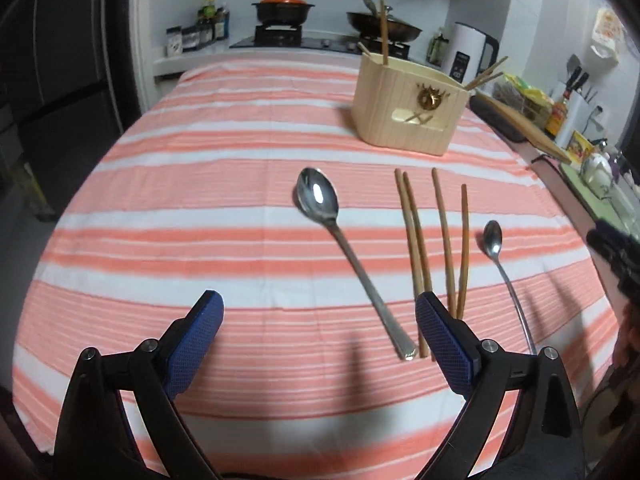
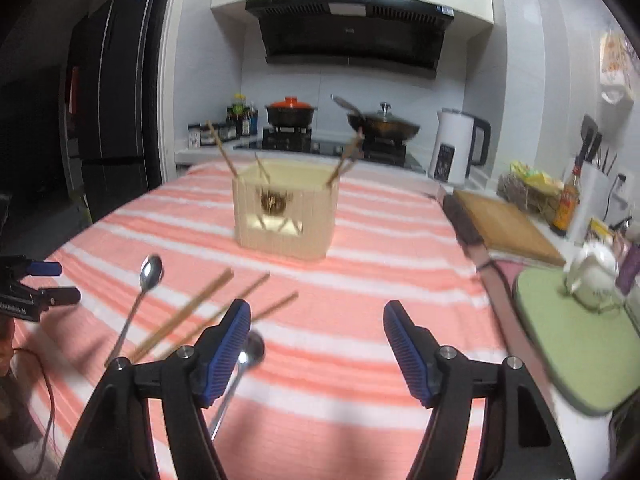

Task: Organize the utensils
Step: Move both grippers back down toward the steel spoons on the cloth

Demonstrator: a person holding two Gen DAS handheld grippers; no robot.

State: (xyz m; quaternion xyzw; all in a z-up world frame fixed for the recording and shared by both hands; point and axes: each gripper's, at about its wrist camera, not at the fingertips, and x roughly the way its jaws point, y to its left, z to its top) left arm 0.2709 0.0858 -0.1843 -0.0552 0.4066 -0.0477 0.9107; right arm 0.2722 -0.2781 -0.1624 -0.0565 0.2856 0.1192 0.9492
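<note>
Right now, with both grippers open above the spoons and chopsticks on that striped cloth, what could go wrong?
1. The chopsticks lie close together beside the large spoon; the open left gripper might catch several at once.
2. The right gripper has one finger over the small spoon, so closing may push it aside.
3. The beige utensil holder already holds leaning chopsticks; a careless drop could knock them.

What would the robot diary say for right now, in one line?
left gripper: open, empty | right gripper: open, empty | spoons, chopsticks: on cloth | holder: some chopsticks inside
</note>
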